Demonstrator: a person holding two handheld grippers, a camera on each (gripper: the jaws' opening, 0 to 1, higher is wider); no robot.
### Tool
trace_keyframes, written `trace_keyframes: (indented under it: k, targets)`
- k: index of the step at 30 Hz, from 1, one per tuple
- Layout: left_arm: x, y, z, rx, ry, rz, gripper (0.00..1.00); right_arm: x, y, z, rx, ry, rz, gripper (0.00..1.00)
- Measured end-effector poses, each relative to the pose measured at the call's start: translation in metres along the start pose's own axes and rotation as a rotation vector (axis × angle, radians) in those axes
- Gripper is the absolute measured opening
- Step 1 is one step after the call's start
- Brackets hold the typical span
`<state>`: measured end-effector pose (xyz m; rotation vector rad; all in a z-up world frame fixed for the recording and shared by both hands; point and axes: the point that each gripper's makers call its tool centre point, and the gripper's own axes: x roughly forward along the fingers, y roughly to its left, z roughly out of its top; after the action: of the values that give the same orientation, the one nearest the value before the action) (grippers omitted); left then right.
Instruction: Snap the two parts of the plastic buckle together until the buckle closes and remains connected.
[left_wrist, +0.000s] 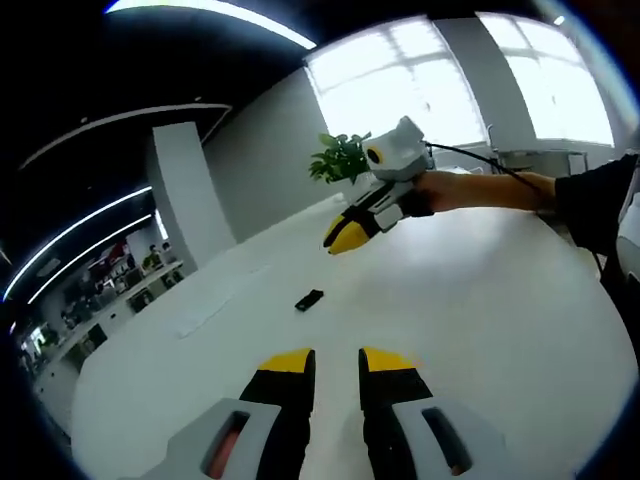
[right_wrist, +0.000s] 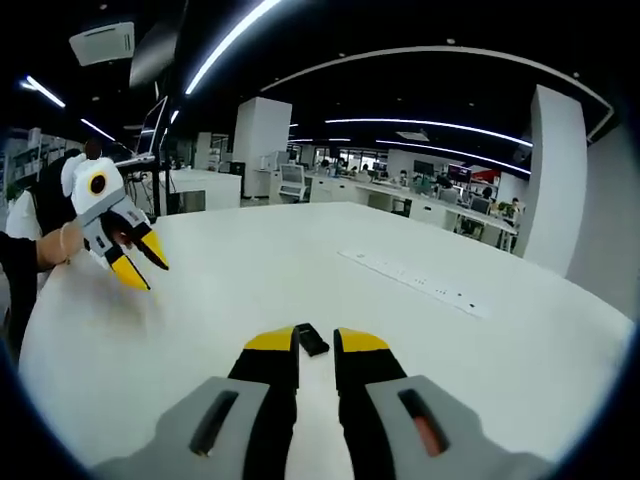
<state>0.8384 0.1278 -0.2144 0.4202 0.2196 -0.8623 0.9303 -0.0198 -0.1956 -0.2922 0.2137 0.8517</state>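
A small black plastic buckle (left_wrist: 309, 299) lies flat on the round white table (left_wrist: 480, 300); I cannot tell whether it is one piece or two. In the left gripper view, my left gripper (left_wrist: 337, 362) is open and empty, a short way back from the buckle. Beyond the buckle, the right gripper (left_wrist: 345, 235) hovers above the table, held by a hand. In the right gripper view, the buckle (right_wrist: 312, 340) lies just past the tips of my right gripper (right_wrist: 316, 345), whose jaws stand apart around nothing. The left gripper (right_wrist: 140, 262) hangs at the left with its jaws spread.
A long flat white strip (right_wrist: 415, 278) lies on the table (right_wrist: 200, 320) beyond the buckle. A green plant (left_wrist: 340, 155) stands at the far table edge by the windows. A person's sleeve (left_wrist: 595, 195) reaches in from the right. Desks and pillars fill the room behind.
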Motion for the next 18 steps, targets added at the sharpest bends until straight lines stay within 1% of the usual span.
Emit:
trace_keyframes:
  k: [4, 8, 10, 11, 14, 16, 18]
  targets:
    - [-0.005, 0.005, -0.001, -0.01, 0.005, 0.029, 0.17, -0.007, 0.001, 0.0, 0.005, -0.011, -0.015, 0.14]
    - [-0.01, 0.006, 0.0, 0.0, 0.019, 0.059, 0.17, -0.01, 0.0, -0.003, 0.003, 0.004, -0.027, 0.14]
    - [-0.012, 0.005, 0.0, 0.003, 0.02, 0.067, 0.17, -0.012, 0.0, -0.004, 0.015, 0.005, -0.031, 0.14]
    - [-0.014, 0.005, 0.001, 0.001, 0.021, 0.069, 0.17, -0.014, -0.002, -0.004, 0.029, -0.004, -0.05, 0.13]
    - [-0.019, 0.002, 0.003, -0.012, 0.011, 0.07, 0.17, -0.02, 0.003, -0.003, 0.035, -0.015, -0.053, 0.13]
    - [-0.022, 0.003, 0.005, -0.026, 0.006, 0.086, 0.17, -0.022, 0.006, -0.003, 0.019, -0.013, -0.059, 0.13]
    - [-0.027, 0.004, 0.008, -0.041, -0.012, 0.105, 0.17, -0.025, 0.01, -0.004, 0.024, -0.008, -0.06, 0.13]
